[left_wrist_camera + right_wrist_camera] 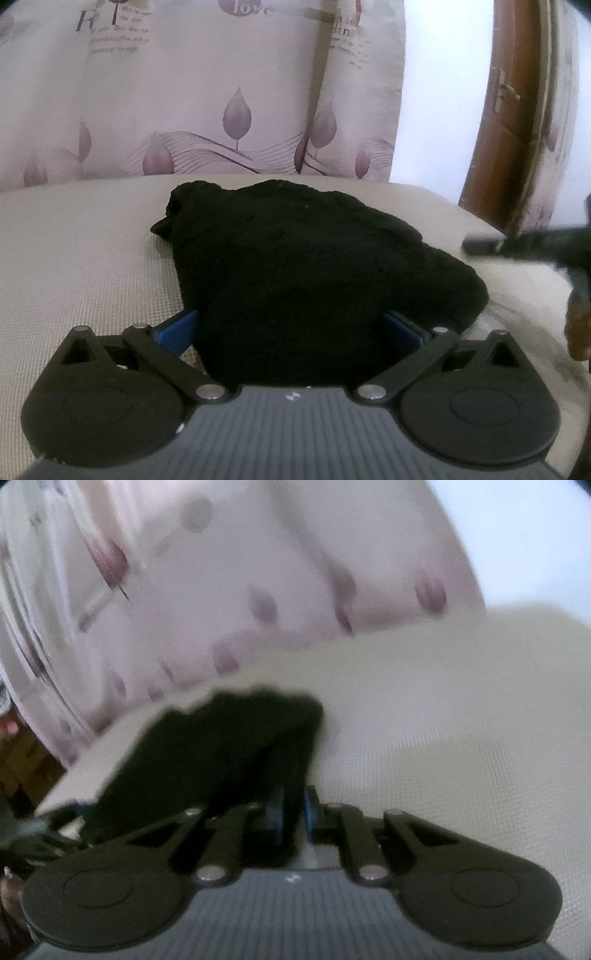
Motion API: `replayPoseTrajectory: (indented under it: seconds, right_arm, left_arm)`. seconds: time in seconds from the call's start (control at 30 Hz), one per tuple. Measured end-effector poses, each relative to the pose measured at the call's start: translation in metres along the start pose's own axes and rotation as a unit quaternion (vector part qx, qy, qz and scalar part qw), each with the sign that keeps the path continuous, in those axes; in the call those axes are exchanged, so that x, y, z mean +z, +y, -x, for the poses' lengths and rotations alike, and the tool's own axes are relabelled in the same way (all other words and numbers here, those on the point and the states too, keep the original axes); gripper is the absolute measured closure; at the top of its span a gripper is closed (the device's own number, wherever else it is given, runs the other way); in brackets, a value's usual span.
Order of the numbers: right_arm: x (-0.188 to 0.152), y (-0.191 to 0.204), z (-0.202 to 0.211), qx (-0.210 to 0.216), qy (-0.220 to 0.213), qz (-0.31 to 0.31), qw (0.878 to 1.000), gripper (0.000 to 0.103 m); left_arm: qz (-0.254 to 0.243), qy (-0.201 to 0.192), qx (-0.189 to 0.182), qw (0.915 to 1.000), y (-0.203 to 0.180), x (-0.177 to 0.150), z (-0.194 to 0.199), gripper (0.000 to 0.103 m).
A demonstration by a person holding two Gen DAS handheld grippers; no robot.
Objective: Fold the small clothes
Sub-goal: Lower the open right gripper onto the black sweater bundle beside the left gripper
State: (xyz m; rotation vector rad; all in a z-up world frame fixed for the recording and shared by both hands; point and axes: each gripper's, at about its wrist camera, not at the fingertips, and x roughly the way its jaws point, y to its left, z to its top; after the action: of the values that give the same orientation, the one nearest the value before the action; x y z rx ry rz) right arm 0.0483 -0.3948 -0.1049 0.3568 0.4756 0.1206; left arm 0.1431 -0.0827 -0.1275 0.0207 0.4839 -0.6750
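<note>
A small black garment (306, 258) lies bunched on a beige woven surface (81, 258). My left gripper (291, 325) has its blue pads (177, 332) spread wide, and the near part of the garment lies between and over them, hiding the tips. In the blurred right wrist view, my right gripper (295, 812) is shut on a fold of the same black garment (221, 749), which stretches away to the left. The right gripper also shows at the right edge of the left wrist view (524, 243).
A pale curtain with purple leaf prints (207, 92) hangs behind the surface. A brown wooden door frame (509, 110) stands at the back right. The beige surface's left edge (74, 775) drops off to dark floor clutter.
</note>
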Motion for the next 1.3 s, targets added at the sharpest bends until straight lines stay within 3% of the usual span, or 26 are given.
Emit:
replayPoseTrajectory:
  seconds: [0.13, 0.23, 0.3, 0.33, 0.4, 0.5, 0.57, 0.7, 0.8, 0.87, 0.93, 0.97, 1.07, 1.13, 1.2, 1.27, 1.3]
  right_arm:
    - [0.008, 0.025, 0.004, 0.02, -0.047, 0.041, 0.998, 0.091]
    - [0.011, 0.029, -0.026, 0.034, -0.008, 0.058, 0.998, 0.091]
    - [0.005, 0.022, -0.055, -0.007, 0.063, 0.061, 0.996, 0.094]
    - [-0.001, 0.013, -0.06, -0.03, 0.071, 0.046, 0.996, 0.097]
    - [-0.002, -0.008, -0.049, 0.001, 0.051, -0.033, 0.998, 0.095]
    - [-0.007, -0.028, -0.023, 0.105, -0.017, -0.123, 0.987, 0.087]
    - [-0.013, -0.038, -0.012, 0.08, -0.029, -0.147, 0.985, 0.087]
    - [-0.02, -0.038, -0.003, 0.047, -0.043, -0.135, 0.989, 0.084]
    - [-0.014, -0.008, -0.003, 0.038, -0.05, -0.058, 0.996, 0.084]
    - [-0.011, 0.019, -0.013, 0.012, -0.028, 0.013, 0.999, 0.084]
    - [-0.01, 0.032, -0.038, -0.003, 0.03, 0.053, 0.998, 0.085]
    - [-0.016, 0.03, -0.054, 0.01, 0.072, 0.046, 0.996, 0.085]
    - [-0.018, 0.015, -0.05, 0.035, 0.056, 0.001, 0.998, 0.084]
    - [-0.02, 0.004, -0.038, 0.048, 0.015, -0.033, 0.998, 0.084]
    - [-0.023, -0.003, -0.025, 0.042, -0.028, -0.058, 0.997, 0.074]
    - [-0.024, -0.009, -0.022, 0.031, -0.047, -0.083, 0.995, 0.032]
    - [-0.023, -0.01, -0.023, 0.035, -0.049, -0.086, 0.995, 0.021]
  left_arm:
    - [-0.003, 0.001, 0.004, 1.0, -0.002, 0.001, 0.0, 0.0]
    - [-0.003, 0.002, 0.005, 1.0, -0.002, 0.001, 0.001, 0.0]
    - [0.001, 0.002, 0.006, 1.0, -0.001, 0.001, 0.001, 0.0]
    - [0.004, 0.003, 0.006, 1.0, 0.0, 0.001, 0.001, 0.0]
    - [0.012, 0.004, 0.004, 0.9999, 0.003, 0.001, 0.001, 0.0]
    - [0.024, 0.009, -0.002, 0.9997, 0.007, 0.001, -0.001, 0.0]
    - [0.027, 0.008, -0.003, 0.9996, 0.007, 0.001, -0.001, 0.0]
    - [0.025, 0.005, -0.002, 0.9997, 0.006, 0.001, 0.0, 0.0]
    - [0.026, 0.007, -0.001, 0.9996, 0.006, 0.001, 0.0, 0.0]
    - [0.025, 0.008, 0.0, 0.9997, 0.006, 0.002, -0.001, 0.0]
    - [0.024, 0.01, 0.003, 0.9997, 0.005, 0.002, -0.001, 0.0]
    - [0.024, 0.012, 0.005, 0.9996, 0.005, 0.002, -0.001, 0.0]
    - [0.029, 0.016, 0.005, 0.9994, 0.006, 0.003, -0.002, 0.0]
    - [0.033, 0.02, 0.005, 0.9992, 0.007, 0.003, -0.004, 0.0]
    - [0.033, 0.025, 0.007, 0.9991, 0.007, 0.003, -0.005, 0.0]
    - [0.033, 0.029, 0.01, 0.999, 0.006, 0.003, -0.006, 0.0]
    - [0.032, 0.03, 0.012, 0.999, 0.006, 0.003, -0.006, 0.0]
